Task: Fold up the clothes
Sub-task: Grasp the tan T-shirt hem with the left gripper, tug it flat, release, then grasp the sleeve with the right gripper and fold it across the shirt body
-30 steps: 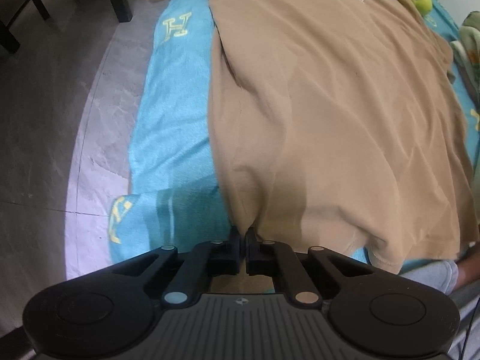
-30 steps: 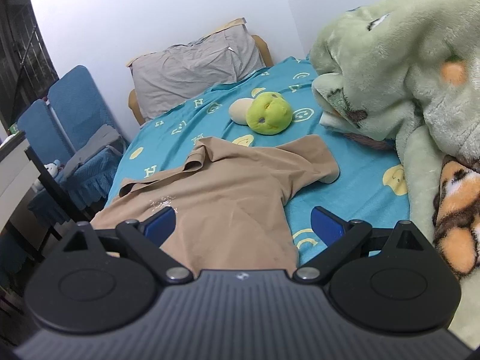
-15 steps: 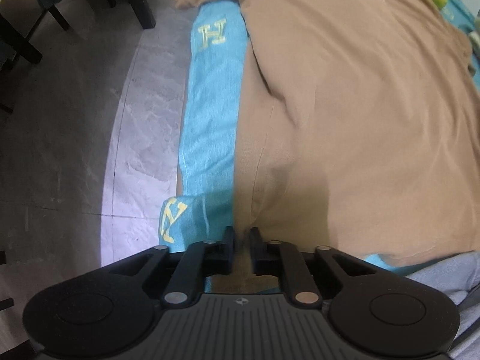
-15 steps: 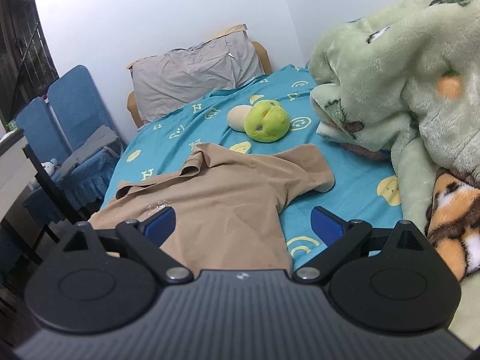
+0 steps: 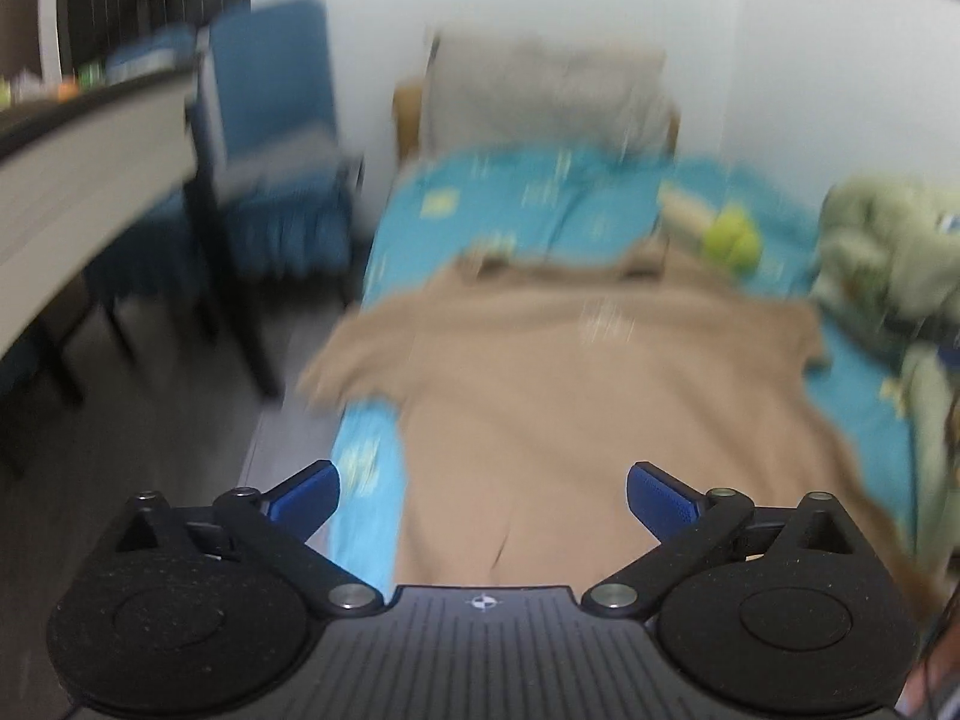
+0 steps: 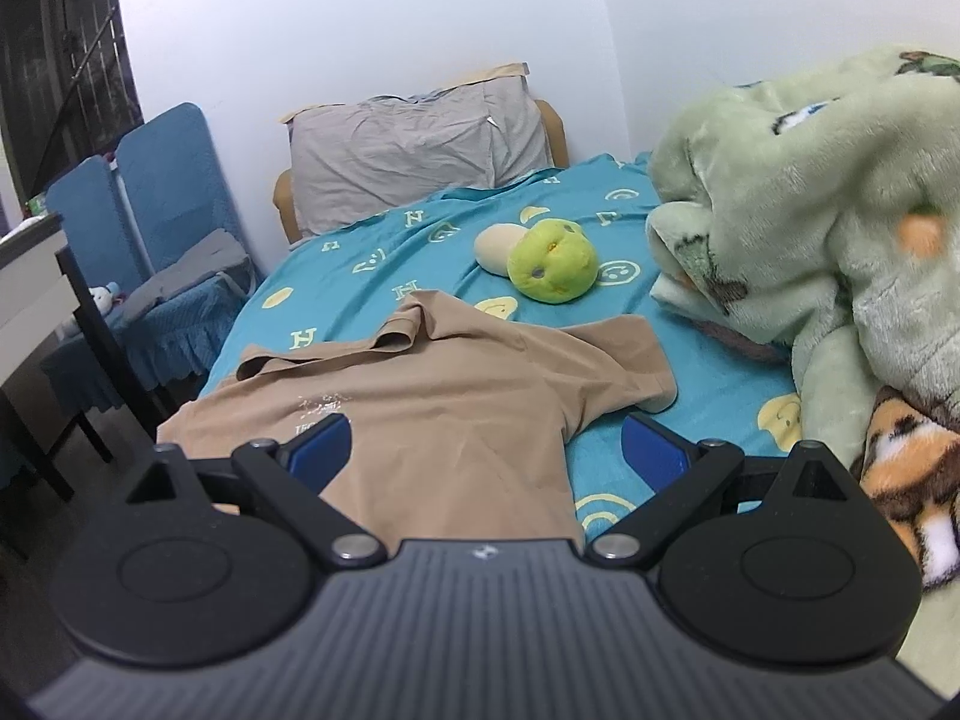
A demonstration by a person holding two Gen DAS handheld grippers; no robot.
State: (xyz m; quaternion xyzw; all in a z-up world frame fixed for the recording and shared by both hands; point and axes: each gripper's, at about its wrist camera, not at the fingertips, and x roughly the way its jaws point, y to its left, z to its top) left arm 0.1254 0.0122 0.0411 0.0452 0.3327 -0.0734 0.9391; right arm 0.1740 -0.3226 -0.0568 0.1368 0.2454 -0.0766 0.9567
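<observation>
The left gripper (image 5: 483, 495) has just been opening; its blue pads now stand wide apart with nothing between them, above the near hem of the shirt. The right gripper (image 6: 486, 450) is likewise spread wide and empty, hovering over the near part of the same garment.

Largest in the scene is the bed (image 6: 384, 252), covered by a teal sheet printed with yellow letters and smiley faces. On its right side lies a heaped green plush blanket (image 6: 810, 210). At the far end a grey pillow (image 6: 414, 150) leans on the headboard, and blue chairs (image 6: 168, 192) stand on the left, off the bed.

The tan T-shirt (image 6: 456, 414) lies spread flat on the near left part of the sheet, collar towards the far end, one short sleeve reaching right, the left edge hanging over the side of the bed. Just beyond it sits a small green plush toy (image 6: 552, 270).

The shirt looks light, limp and thin, so it will likely sag and wrinkle when lifted. Pinching it at the hem corners or the shoulder seams seems best.
</observation>
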